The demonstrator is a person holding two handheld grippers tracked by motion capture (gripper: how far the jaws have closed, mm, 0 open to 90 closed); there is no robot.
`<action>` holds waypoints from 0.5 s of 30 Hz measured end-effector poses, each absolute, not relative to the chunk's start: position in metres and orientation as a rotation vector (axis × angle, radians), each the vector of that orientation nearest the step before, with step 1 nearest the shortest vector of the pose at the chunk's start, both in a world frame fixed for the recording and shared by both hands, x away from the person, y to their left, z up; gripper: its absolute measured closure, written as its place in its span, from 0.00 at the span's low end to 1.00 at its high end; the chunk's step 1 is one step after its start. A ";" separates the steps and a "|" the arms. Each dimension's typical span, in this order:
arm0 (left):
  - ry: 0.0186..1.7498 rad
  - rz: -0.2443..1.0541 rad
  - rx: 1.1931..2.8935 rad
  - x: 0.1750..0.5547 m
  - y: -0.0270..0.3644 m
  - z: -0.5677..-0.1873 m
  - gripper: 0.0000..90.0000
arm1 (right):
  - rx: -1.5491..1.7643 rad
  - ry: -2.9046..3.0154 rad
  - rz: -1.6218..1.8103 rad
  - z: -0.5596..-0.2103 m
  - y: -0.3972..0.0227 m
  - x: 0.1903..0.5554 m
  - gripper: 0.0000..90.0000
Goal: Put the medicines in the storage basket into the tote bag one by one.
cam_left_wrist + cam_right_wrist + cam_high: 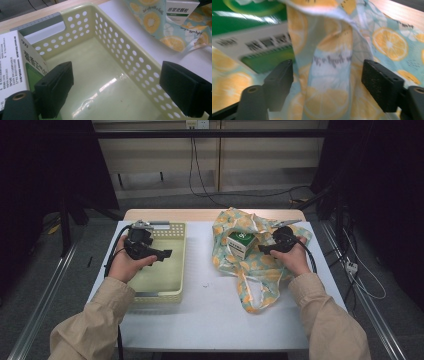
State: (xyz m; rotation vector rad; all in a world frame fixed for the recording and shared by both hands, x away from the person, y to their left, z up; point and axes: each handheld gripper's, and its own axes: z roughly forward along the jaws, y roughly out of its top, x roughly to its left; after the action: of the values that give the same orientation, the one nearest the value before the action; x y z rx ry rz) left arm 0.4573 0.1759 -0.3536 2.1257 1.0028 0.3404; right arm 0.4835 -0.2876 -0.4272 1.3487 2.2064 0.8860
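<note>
Right jaws: apart, with a fold of the bag's cloth standing between them; whether the pads touch it I cannot tell.
Right gripper [265, 248]: held over the bag's right half, pointing left toward the green box.
Bag [250, 270]: lemon-print cloth, lying crumpled on the table right of the basket, one strap trailing toward the person.
Green box [239, 243]: green and white, resting on the bag near its top; in the right gripper view it lies just beyond the left jaw, blurred.
Left jaws: wide apart, nothing between them but the basket's bare floor.
Left gripper [165, 254]: held above the basket, pointing right.
Basket [175, 287]: pale yellow, perforated walls, on the table's left half.
White box [15, 62]: in the left gripper view, stands at the basket's left wall beside the left jaw; touching or not is unclear.
Table [210, 315]: white top, bag and basket near each other but apart.
</note>
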 end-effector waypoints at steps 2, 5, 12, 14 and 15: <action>1.006 0.339 2.122 0.458 0.177 -0.353 0.13 | 1.359 2.205 0.844 -0.432 -0.289 0.485 0.35; 1.013 0.347 2.111 0.458 0.179 -0.353 0.13 | 1.364 2.198 0.849 -0.435 -0.294 0.485 0.59; 1.026 0.366 2.094 0.459 0.187 -0.351 0.13 | 1.429 2.164 0.987 -0.425 -0.308 0.480 0.97; 1.025 0.367 2.099 0.459 0.188 -0.350 0.13 | 1.441 2.148 1.032 -0.421 -0.310 0.479 1.00; 1.034 0.362 2.088 0.459 0.189 -0.349 0.13 | 1.441 2.136 1.041 -0.419 -0.311 0.479 1.00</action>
State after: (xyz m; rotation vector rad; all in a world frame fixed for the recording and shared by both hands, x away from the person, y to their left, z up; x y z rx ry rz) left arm 0.4592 0.1887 -0.3495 2.0883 1.0340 0.3621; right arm 0.4785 -0.3114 -0.4186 1.4412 2.1359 1.0406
